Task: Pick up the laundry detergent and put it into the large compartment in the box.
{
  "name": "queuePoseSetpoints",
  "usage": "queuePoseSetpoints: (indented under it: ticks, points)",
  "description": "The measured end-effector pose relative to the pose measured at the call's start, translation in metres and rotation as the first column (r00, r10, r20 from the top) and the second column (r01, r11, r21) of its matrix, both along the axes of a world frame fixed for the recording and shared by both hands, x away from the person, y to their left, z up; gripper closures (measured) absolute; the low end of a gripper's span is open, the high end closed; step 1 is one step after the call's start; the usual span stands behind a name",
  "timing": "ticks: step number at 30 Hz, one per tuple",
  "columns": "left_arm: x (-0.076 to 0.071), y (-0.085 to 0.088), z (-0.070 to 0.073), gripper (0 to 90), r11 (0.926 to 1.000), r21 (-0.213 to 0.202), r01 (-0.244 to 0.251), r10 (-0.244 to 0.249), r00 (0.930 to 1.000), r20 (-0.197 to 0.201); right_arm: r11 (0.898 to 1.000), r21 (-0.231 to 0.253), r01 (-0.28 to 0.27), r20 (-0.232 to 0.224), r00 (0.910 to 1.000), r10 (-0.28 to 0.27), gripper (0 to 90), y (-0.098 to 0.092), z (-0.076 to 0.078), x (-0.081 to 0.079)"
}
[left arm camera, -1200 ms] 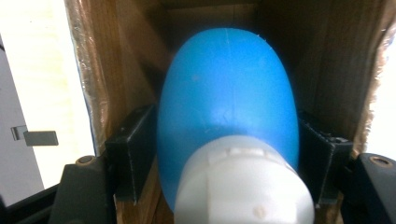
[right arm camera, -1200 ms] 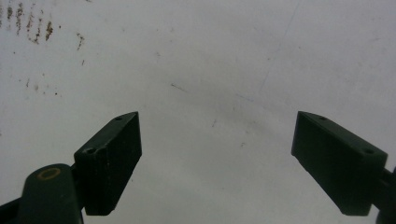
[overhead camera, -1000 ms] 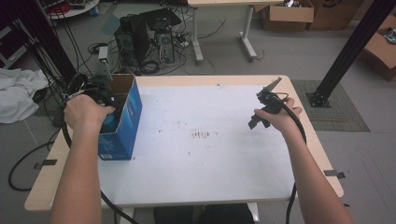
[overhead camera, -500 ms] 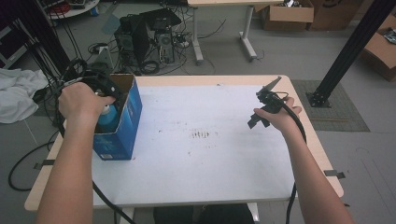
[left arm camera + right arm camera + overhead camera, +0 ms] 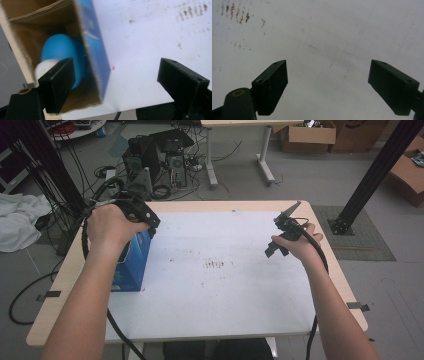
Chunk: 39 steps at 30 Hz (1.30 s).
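The box (image 5: 131,262) stands at the left edge of the table (image 5: 225,320), open end up. Inside it lies a blue object (image 5: 61,53) with a white part (image 5: 42,68) at its near end; what it is cannot be told. It appears to rest against the box's inner wall, well down from the rim.

The left gripper (image 5: 145,222) hangs just above the box's right rim. Its jaws have just been opening and stand spread, with nothing between the pads; the left gripper view shows one jaw over the box mouth and the other over the bare table, so the box's right wall lies between them from that angle.

The likely step is a release and withdrawal from the box.

1. Lift the left gripper straight up before moving sideways, so that neither jaw catches the cardboard rim and tips the box.
2. Keep the jaws spread until clear of the wall.
3. Check that the blue object has settled inside and does not lean out.

The right gripper (image 5: 280,237) is held above the table's right half, jaws spread wide and empty, over bare white surface. It seems best parked there, well apart from the box, until a second grip is needed.
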<state>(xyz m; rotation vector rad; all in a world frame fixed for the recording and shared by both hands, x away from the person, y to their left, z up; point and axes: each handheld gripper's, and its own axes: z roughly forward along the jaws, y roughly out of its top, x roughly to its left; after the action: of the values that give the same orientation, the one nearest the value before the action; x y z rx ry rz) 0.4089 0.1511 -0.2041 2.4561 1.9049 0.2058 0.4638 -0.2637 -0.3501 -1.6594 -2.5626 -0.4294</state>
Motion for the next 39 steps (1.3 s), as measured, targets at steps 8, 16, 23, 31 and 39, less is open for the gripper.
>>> queuePoseSetpoints:
  ticks: [8, 16, 23, 31, 39]
  points:
    - [-0.007, -0.039, 0.001, 9.9, 0.9964, -0.014, 0.084, -0.084, 0.9964, -0.004, 1.0, -0.003, 0.01, 0.006, 0.9999, -0.009, 16.3, 0.0, 0.007, -0.001]
    - [-0.011, -0.071, -0.01, 5.8, 0.9855, -0.028, 0.167, -0.168, 0.9856, -0.022, 1.0, -0.001, 0.003, 0.019, 0.9998, -0.003, 16.3, 0.001, 0.013, -0.002]
    - [-0.012, -0.095, -0.023, 2.7, 0.9748, -0.031, 0.221, -0.222, 0.9741, -0.043, 1.0, -0.002, -0.001, 0.021, 0.9998, 0.001, 16.3, -0.001, 0.014, -0.002]
    - [-0.012, -0.114, -0.038, 0.1, 0.9654, -0.021, 0.26, -0.261, 0.9634, -0.063, 1.0, -0.001, 0.005, 0.019, 0.9998, -0.005, 16.3, -0.003, 0.014, -0.002]
    - [-0.013, -0.124, -0.047, 0.1, 0.9584, -0.022, 0.285, -0.285, 0.9555, -0.074, 1.0, 0.002, 0.0, 0.018, 0.9998, 0.0, 16.3, -0.003, 0.011, -0.002]
